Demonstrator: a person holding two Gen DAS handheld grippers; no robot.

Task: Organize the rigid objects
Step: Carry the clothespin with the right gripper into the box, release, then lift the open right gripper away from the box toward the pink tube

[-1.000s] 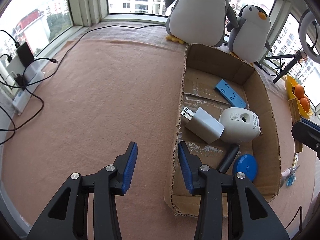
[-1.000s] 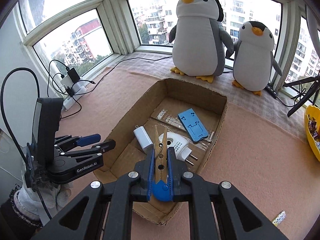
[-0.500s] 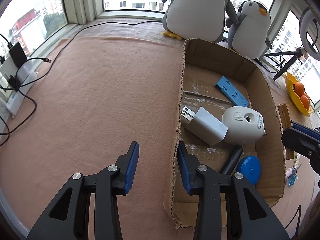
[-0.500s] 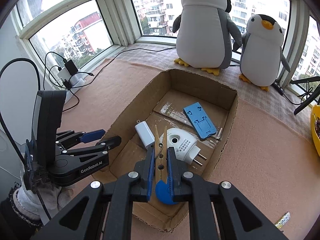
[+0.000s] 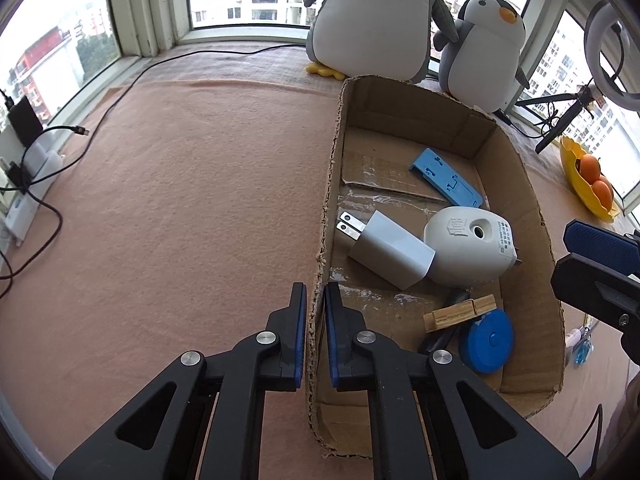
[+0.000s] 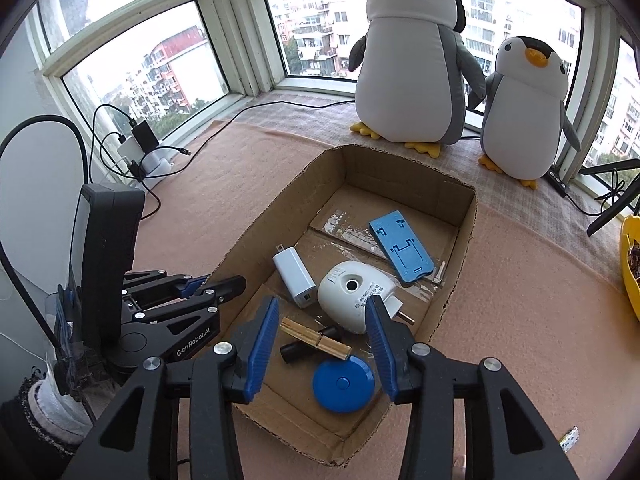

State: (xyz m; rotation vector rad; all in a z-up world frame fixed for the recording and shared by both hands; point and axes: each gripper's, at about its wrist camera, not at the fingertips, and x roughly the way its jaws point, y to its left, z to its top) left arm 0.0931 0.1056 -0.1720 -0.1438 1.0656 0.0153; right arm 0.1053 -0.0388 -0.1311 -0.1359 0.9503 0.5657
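Bay windows wrap around this pinkish cloth-covered worktop (image 5: 180, 200), with two plush penguins (image 6: 412, 64) sitting at the back and city blocks outside. Front and centre is an open cardboard box (image 6: 466, 240) holding the sorted stuff: a blue phone stand (image 6: 400, 252) toward the far end, a white charger plug (image 6: 294, 276) leaning against a rounded white plug-in device (image 6: 354, 292), a black cylinder (image 6: 304, 348), a blue round disc (image 6: 342, 386), and a wooden clothespin (image 6: 314, 338) lying loose across the cylinder, just touching the disc's edge.

Left hand-held gripper (image 5: 315, 320) has just closed and is now pinching the box's left wall, one blue pad outside and one inside. Right hand-held gripper (image 6: 322, 320) has just been opening; its jaws sit apart above the clothespin, pads off it, so the pin is down in the box. Off to the right there's a yellow bowl (image 5: 580, 196) with oranges.
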